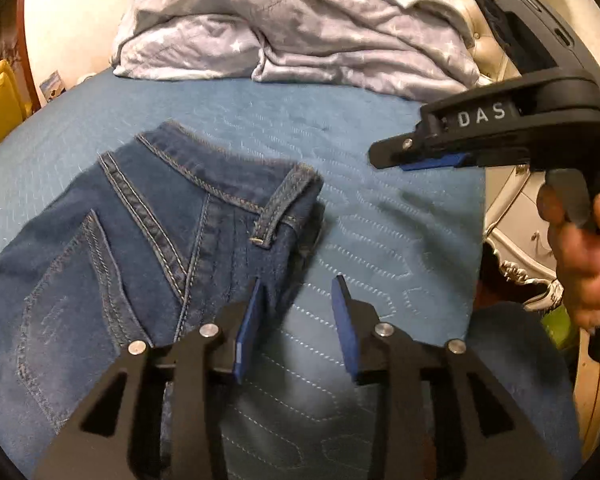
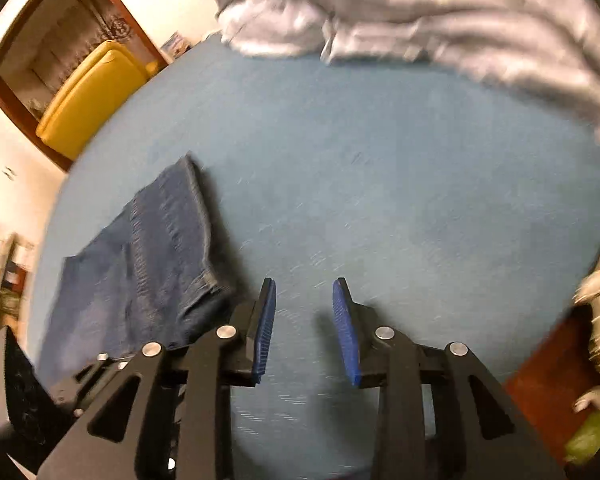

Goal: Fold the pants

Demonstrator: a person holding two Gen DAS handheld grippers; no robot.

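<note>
Dark blue jeans (image 1: 140,240) lie folded on a blue quilted bed cover (image 1: 380,240), waistband and belt loop toward the far right corner of the bundle. My left gripper (image 1: 299,284) hovers at the jeans' right edge, open, with nothing between its blue pads. Its left fingertip is over the denim edge. My right gripper (image 1: 388,156) hangs in the air to the right, above the cover and apart from the jeans, held by a hand (image 1: 588,264). In the blurred right wrist view the right gripper (image 2: 305,284) stands open over the bare cover (image 2: 380,200), with the jeans (image 2: 148,264) to its left.
A crumpled grey star-print blanket (image 1: 292,28) lies across the far side of the bed. White ornate furniture (image 1: 516,240) stands past the bed's right edge. A yellow seat (image 2: 88,100) sits beyond the far left edge.
</note>
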